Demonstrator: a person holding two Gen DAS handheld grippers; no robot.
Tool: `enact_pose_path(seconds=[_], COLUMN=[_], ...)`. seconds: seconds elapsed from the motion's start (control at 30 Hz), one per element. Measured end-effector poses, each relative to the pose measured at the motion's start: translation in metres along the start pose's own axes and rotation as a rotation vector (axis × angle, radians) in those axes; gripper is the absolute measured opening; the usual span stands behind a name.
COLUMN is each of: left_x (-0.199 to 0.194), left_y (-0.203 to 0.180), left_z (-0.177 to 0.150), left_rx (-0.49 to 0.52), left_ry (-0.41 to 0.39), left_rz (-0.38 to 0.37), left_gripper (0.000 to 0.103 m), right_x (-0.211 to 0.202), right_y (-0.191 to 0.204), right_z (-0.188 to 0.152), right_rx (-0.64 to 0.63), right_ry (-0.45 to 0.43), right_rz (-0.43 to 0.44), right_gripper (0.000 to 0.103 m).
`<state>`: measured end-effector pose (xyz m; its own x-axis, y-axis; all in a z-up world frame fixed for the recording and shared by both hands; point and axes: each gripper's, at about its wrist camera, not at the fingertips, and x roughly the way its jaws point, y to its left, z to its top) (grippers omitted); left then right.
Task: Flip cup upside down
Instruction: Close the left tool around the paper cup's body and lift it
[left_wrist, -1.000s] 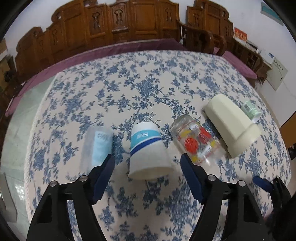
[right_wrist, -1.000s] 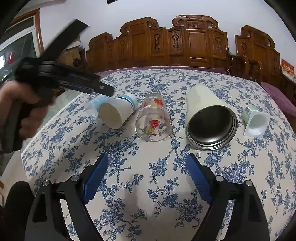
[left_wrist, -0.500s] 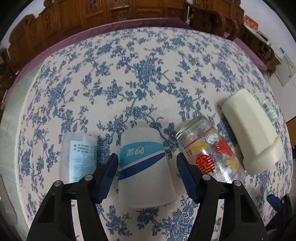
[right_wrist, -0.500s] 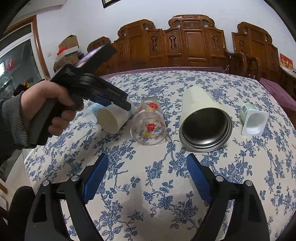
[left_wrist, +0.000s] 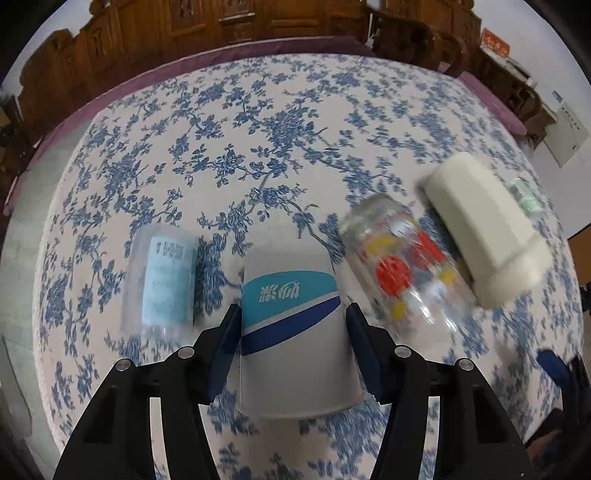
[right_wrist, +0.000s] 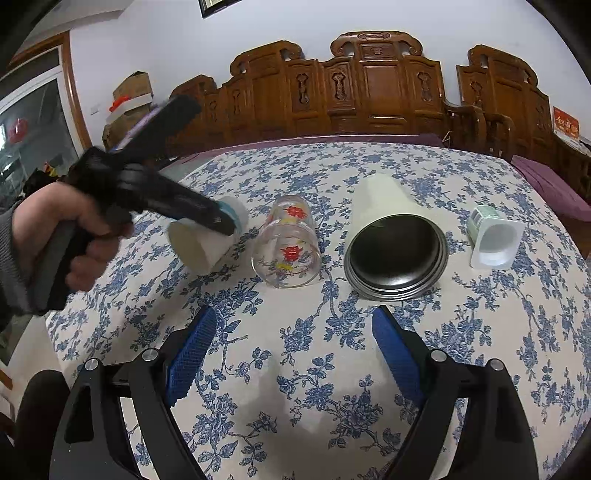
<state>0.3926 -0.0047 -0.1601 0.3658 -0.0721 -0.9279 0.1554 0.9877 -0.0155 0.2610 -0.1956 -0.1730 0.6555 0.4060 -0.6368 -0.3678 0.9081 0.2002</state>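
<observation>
A white paper cup (left_wrist: 295, 328) with a teal and blue band lies on its side on the floral tablecloth, mouth toward me. My left gripper (left_wrist: 293, 332) straddles it, and both blue pads touch its sides. In the right wrist view the same cup (right_wrist: 207, 243) lies at the left with the left gripper (right_wrist: 218, 221) over it. My right gripper (right_wrist: 293, 347) is open and empty above bare cloth near the front of the table.
A clear plastic cup with a pale blue label (left_wrist: 162, 284), a printed glass (left_wrist: 406, 266), a cream tumbler (left_wrist: 487, 232) and a small green-labelled pot (right_wrist: 491, 236) lie on their sides in a row. Carved wooden chairs (right_wrist: 369, 96) stand behind the table.
My left gripper has moved forward and down over the paper cup and its fingers have come in against the cup's sides. The right gripper has stayed in place.
</observation>
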Motion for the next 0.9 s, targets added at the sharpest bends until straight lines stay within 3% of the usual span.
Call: enact_pose_path(seconds=[0.47,0.9], left_x=[-0.056,-0.067], left_y=[-0.039,-0.083], left_z=[-0.076,-0.12], left_rx=[0.04,0.076], left_ry=[-0.089,-0.105], left_rz=[-0.071,-0.136], left_gripper=[0.055,0.055], right_x=[-0.037,-0.065], right_y=[-0.016,-0.039], right_z=[-0.008,-0.022], right_rx=[0.036,0.082], right_ry=[-0.041,-0.067], right_rz=[-0.08,-0.145], right_gripper=[0.088,0.088])
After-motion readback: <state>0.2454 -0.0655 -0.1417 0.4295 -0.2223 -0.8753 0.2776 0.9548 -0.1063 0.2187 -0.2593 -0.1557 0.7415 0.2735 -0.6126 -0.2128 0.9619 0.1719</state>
